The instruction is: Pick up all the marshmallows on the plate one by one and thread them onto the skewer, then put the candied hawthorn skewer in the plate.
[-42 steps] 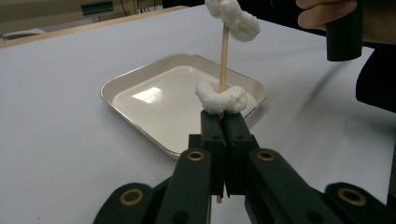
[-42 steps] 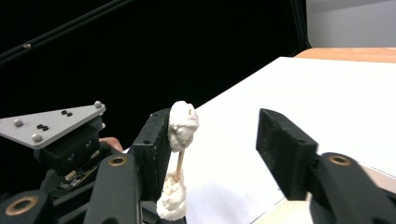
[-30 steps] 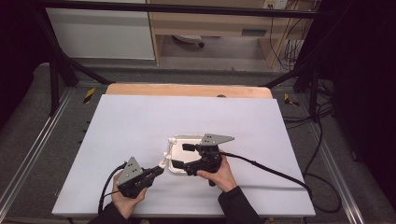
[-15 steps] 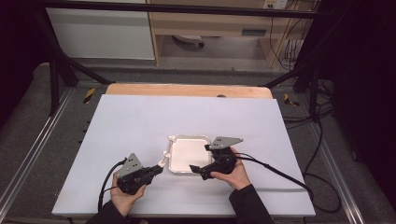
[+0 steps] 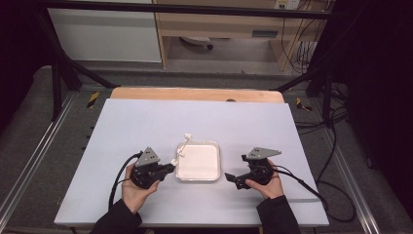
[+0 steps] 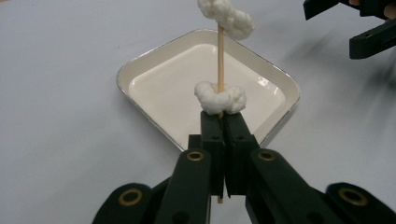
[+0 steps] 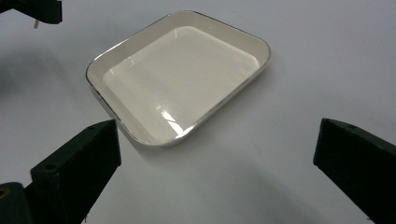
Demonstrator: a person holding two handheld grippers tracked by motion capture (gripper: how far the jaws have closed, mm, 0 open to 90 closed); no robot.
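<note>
The left hand-held gripper (image 5: 165,169) is clenched on a thin wooden skewer (image 6: 220,60) carrying two white puffy pieces (image 6: 219,98), held over the left edge of a cream tray (image 5: 214,163) on the white counter (image 5: 146,122). Just right of the tray, the right hand-held gripper (image 5: 230,177) is released, jaws wide apart, grasping nothing.
</note>
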